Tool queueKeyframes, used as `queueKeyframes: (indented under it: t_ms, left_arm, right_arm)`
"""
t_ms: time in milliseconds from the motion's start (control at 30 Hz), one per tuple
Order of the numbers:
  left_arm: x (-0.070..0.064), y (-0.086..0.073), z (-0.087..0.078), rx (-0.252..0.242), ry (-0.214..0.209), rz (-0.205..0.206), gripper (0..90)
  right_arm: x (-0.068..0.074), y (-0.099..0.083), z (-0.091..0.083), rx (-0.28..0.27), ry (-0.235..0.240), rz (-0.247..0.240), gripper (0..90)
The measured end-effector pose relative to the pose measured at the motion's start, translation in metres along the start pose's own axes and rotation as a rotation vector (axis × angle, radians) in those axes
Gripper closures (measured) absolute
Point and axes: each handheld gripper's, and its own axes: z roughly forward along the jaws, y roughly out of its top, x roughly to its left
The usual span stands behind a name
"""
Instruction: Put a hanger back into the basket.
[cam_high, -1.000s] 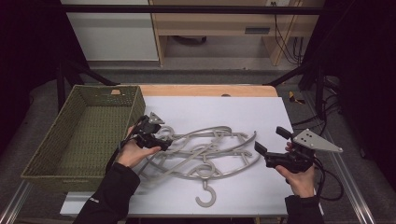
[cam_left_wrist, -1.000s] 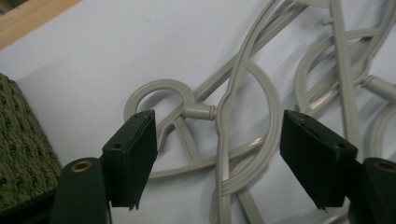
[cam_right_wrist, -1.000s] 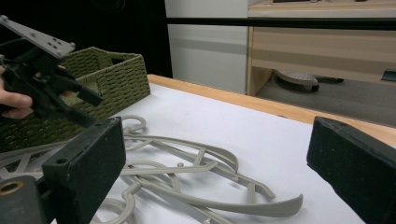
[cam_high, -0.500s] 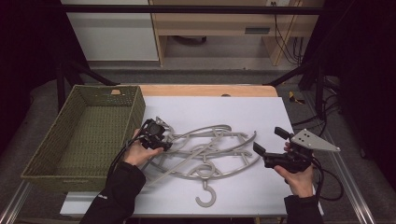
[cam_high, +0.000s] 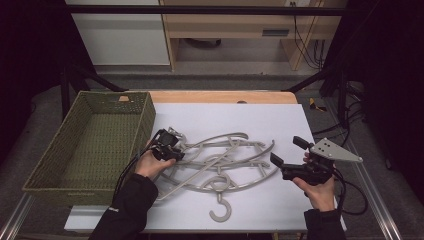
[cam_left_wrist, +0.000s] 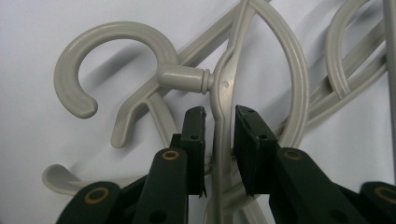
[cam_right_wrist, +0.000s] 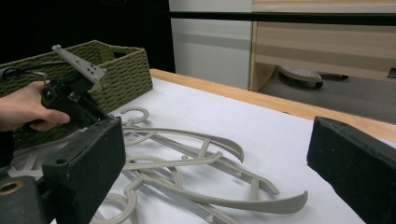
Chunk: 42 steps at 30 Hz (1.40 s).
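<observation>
Several grey plastic hangers (cam_high: 225, 160) lie tangled on the white sheet, one hook (cam_high: 220, 210) pointing at the front edge. My left gripper (cam_high: 176, 145) sits at the pile's left end, next to the basket. In the left gripper view it (cam_left_wrist: 219, 112) is shut on the thin neck of one hanger (cam_left_wrist: 223, 88), just below its swivel hook (cam_left_wrist: 116, 42). My right gripper (cam_high: 286, 151) hovers wide open at the pile's right end, apart from it. In the right gripper view its jaws (cam_right_wrist: 217, 140) frame the hangers (cam_right_wrist: 196, 163) with nothing between them.
A green woven basket (cam_high: 142, 120) stands at the left of the table, seen also as the basket (cam_right_wrist: 121, 65) behind the left hand. A wooden table edge (cam_high: 225, 96) runs along the back. Bare white sheet (cam_high: 260, 120) lies behind and in front of the pile.
My left gripper has edged slightly right onto the hanger pile's left end. The right gripper has hardly moved and the hangers lie as before.
</observation>
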Motion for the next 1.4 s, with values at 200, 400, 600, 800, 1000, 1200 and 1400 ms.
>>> queueKeyframes:
  t_ms: [200,400,600,800,1000,1200,1400]
  left_arm:
    - [-0.002,0.002,0.003,0.028,0.004,0.016,80.8]
    - [-0.014,0.007,-0.001,0.030,0.025,0.058,81.7]
    - [-0.030,0.014,-0.009,0.009,0.013,0.104,82.1]
    - [-0.041,0.016,-0.035,-0.049,0.053,0.114,82.2]
    - [-0.051,0.016,-0.067,-0.123,0.075,0.131,82.4]
    - [-0.061,0.016,-0.105,-0.171,0.117,0.172,82.4]
    - [-0.066,0.017,-0.150,-0.210,0.174,0.218,82.5]
  right_arm:
    - [0.000,0.000,0.000,0.002,0.001,0.000,4.5]
    - [-0.001,0.000,-0.001,0.003,0.002,0.003,4.5]
    - [-0.002,0.001,-0.004,-0.006,-0.004,0.001,4.5]
    - [-0.002,0.001,-0.004,-0.005,-0.004,0.000,4.5]
    - [-0.002,0.001,-0.004,-0.009,-0.005,0.004,4.5]
    - [-0.001,0.001,-0.005,-0.015,-0.005,0.009,4.5]
    - [-0.001,0.001,-0.005,-0.012,-0.003,0.003,4.3]
